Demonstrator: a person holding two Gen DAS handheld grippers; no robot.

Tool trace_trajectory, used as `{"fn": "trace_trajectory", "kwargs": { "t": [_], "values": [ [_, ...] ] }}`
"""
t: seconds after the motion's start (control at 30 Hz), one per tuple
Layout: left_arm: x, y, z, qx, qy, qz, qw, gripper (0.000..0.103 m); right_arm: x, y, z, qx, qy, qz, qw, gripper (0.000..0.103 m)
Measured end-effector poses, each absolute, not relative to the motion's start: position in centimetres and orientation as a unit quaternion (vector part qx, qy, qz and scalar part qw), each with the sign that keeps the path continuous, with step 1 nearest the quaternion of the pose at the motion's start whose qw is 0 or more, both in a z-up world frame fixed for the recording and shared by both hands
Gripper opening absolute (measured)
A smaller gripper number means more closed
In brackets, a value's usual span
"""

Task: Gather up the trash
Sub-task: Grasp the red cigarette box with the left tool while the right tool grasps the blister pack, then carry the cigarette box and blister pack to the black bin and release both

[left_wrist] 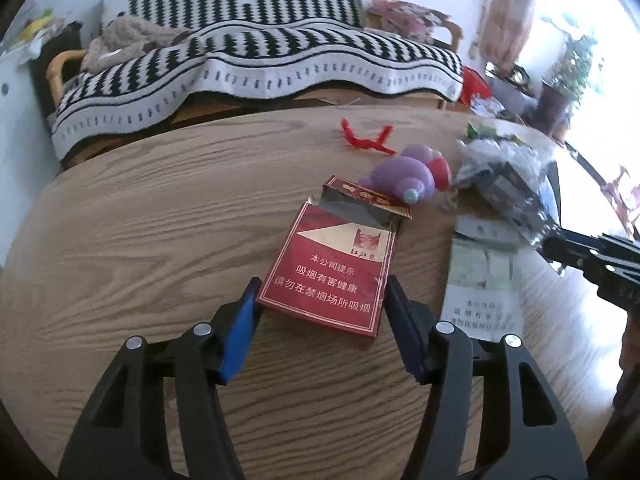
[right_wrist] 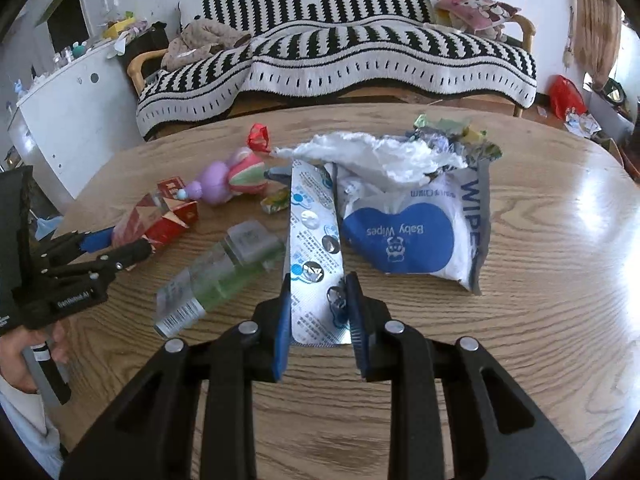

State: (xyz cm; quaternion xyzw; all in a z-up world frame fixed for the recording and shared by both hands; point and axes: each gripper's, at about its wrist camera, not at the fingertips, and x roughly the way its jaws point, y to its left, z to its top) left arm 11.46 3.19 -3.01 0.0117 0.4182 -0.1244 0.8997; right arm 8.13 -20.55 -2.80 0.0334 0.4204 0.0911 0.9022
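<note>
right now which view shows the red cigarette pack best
The left wrist view: the red cigarette pack fills the centre, printed face up, its torn-open top visible, between the left tongs. The right wrist view shows it only small and side-on at the left edge, partly behind those tongs.

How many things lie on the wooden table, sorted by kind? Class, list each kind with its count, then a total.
Cigarette pack: 1
Blister pack: 1
Baby wipes packet: 1
Crumpled tissue: 1
Clear plastic bottle: 1
Purple toy: 1
Red twisted wrapper: 1
Small green-yellow wrapper: 1
Total: 8
</note>
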Motion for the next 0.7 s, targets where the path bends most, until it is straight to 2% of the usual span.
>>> {"fn": "trace_trajectory", "kwargs": {
  "t": [0.3,0.43,0.7],
  "values": [
    [11.3,4.0,-2.3,-0.007,0.418,-0.107,0.902,0.059,7.5,-21.3,-2.1,0.036,0.410,0.076,0.908,0.025],
    [10.7,4.0,-1.4,-0.006,0.409,-0.107,0.906,0.059,7.2,-20.5,-1.8,0.068,0.412,0.135,0.899,0.025],
    [10.0,4.7,-0.5,-0.016,0.404,-0.100,0.909,0.059,6.6,-19.4,-1.4,0.045,0.410,0.123,0.903,0.025]
  ]
}}
